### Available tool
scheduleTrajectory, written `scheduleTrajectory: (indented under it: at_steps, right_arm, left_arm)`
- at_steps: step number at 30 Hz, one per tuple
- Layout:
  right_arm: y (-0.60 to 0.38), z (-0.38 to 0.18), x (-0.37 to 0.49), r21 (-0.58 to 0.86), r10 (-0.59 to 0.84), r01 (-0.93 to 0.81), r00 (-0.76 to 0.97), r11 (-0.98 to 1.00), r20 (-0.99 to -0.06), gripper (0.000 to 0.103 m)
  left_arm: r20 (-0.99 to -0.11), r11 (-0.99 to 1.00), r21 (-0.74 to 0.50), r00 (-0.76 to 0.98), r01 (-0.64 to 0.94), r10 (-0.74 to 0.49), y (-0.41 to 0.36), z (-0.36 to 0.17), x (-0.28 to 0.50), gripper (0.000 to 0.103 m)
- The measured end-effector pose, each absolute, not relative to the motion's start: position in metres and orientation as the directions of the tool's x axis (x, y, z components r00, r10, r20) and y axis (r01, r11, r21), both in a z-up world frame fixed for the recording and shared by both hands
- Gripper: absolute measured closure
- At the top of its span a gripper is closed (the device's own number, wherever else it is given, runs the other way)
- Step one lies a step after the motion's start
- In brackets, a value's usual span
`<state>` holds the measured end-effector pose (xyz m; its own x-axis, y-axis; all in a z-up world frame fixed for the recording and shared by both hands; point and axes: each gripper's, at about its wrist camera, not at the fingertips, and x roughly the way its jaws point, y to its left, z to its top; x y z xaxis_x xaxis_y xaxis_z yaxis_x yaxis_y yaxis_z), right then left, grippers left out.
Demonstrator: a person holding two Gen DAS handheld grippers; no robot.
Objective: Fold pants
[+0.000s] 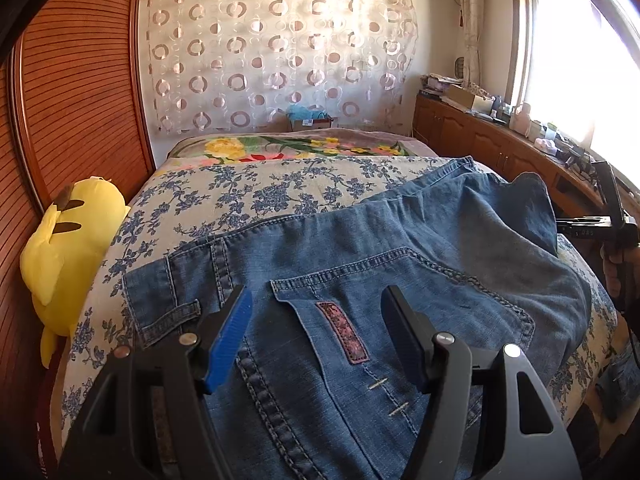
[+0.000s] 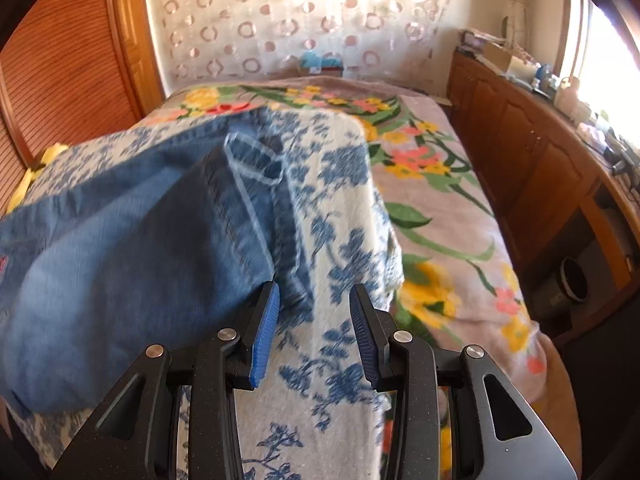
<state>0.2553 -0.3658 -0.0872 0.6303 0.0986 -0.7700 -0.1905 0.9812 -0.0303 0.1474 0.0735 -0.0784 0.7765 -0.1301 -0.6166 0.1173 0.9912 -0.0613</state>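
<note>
The faded blue denim pants (image 1: pixel 360 264) lie folded over on the bed, on a cream blanket printed with blue flowers (image 1: pixel 248 196), waistband and back pocket nearest the left wrist camera and the leg hems lying towards the far right. The left hand-held gripper (image 1: pixel 316 328) hovers over the pocket area with its jaws set wide apart and nothing between its blue pads. The right hand-held gripper (image 2: pixel 314 322) stands partly open beside the hem end of the pants (image 2: pixel 256 160); its left pad is just beside the denim edge, the gap between the pads shows only blanket, and it holds nothing. A yellow plush toy (image 1: pixel 72 248) rests at the bed's left edge against the ribbed wooden panel (image 1: pixel 80 80)
</note>
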Motion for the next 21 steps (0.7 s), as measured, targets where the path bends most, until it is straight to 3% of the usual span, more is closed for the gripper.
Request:
scheduleTrajectory:
  at_steps: [10,11,12,21]
  right_arm:
    - [-0.348,-0.096,0.265,-0.027,0.107,-0.204,0.618,0.979,-0.779,0.066]
    - [-0.348,-0.096,0.265,-0.027,0.106,-0.202,0.619,0.979,-0.778,0.070]
    - [-0.348,-0.095,0.264,-0.029,0.107,-0.204,0.621,0.978,-0.776,0.088]
    - [-0.362,-0.036,0.215,-0.023,0.136,-0.206,0.724,0.978,-0.676,0.092]
  left_arm:
    - [-0.653,0.995,-0.051,0.751,0.086,-0.098,0.083,-0.100,0.157,0.036]
    - [-0.655,0.995,-0.053,0.749,0.087,-0.100,0.083,-0.102,0.158,0.036]
    - [-0.656,0.995,-0.051,0.748,0.088,-0.100,0.082,-0.103,0.158,0.036]
    - [-0.662,0.994,-0.053,0.742,0.092,-0.104,0.085,-0.107,0.162,0.036]
